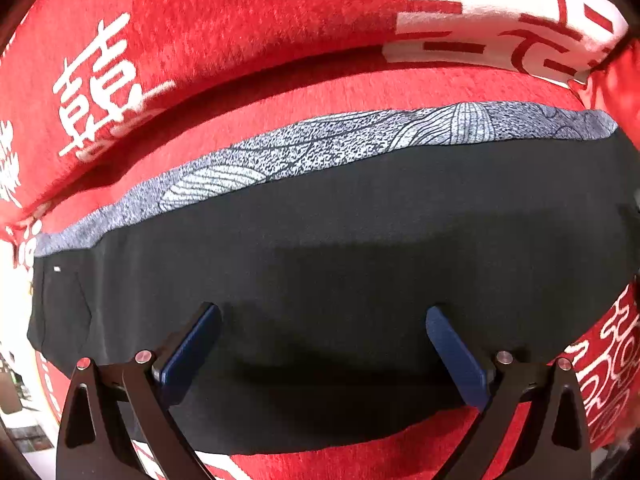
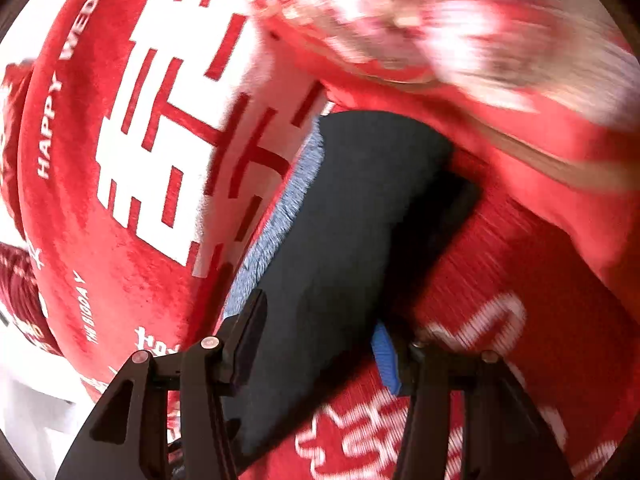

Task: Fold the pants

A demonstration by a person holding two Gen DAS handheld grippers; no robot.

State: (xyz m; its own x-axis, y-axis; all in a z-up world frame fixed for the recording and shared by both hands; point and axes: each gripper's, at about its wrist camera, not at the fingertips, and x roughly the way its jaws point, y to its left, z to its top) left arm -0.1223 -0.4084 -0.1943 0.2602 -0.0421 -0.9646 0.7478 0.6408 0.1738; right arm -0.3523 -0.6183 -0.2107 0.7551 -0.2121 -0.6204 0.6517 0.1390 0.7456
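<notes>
The pants [image 1: 340,264] lie flat on a red blanket [image 1: 248,28] printed with white characters. They are black, smooth and nearly free of wrinkles, folded into a long band. Along the far edge of the pants runs a grey strip [image 1: 320,148] speckled in black and white, with fine line drawings like leaves or shells. Near the left end of the pants a pocket seam slants across the cloth, and a tiny white tag sits just above it. The near edge of the pants curves over the blanket, with a soft shadow across the middle.

The left gripper [image 1: 322,316] hangs above the near half of the pants with its blue pads [image 1: 192,352] spread wide, nothing between them.

In the right wrist view, which is blurred, the pants [image 2: 352,216] run away as a dark wedge, the grey strip [image 2: 276,224] on their left side. The right gripper [image 2: 320,340] has its fingers apart, straddling the near end of the pants; whether the pads touch the cloth cannot be told.
</notes>
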